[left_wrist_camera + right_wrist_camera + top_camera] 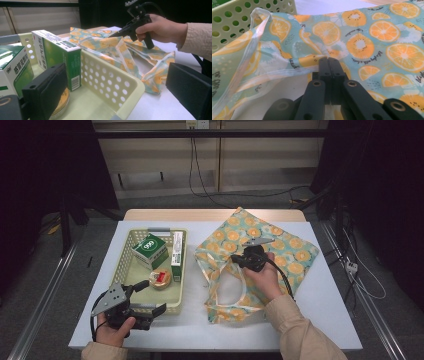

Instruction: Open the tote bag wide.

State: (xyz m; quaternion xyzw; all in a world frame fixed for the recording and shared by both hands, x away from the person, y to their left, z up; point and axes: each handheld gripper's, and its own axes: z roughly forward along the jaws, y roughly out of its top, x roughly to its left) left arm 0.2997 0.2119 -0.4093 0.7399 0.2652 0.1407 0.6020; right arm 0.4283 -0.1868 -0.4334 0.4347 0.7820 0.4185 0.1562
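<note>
The right gripper has its jaws pressed together on the rim of the orange-print bag, pinching the upper layer of fabric at the bag's mouth; in the right gripper view the jaws [no gap visible] meet on the hem of the fabric. The bag lies flat on the surface just beside the perforated basket, mouth toward the basket.

The left gripper hovers at the basket's near corner, jaws spread, one inside the basket wall and one outside, gripping nothing. Inside the basket sit a green-and-white medicine box, a tall narrow carton and a round tin.

Judgement: the step in hand is opening the bag for loading. To do it well, the right gripper should lift only the top layer, high enough to hold a clear mouth facing the basket, without dragging the whole bag. The left gripper should pick the nearest item, the tin, cleanly.
</note>
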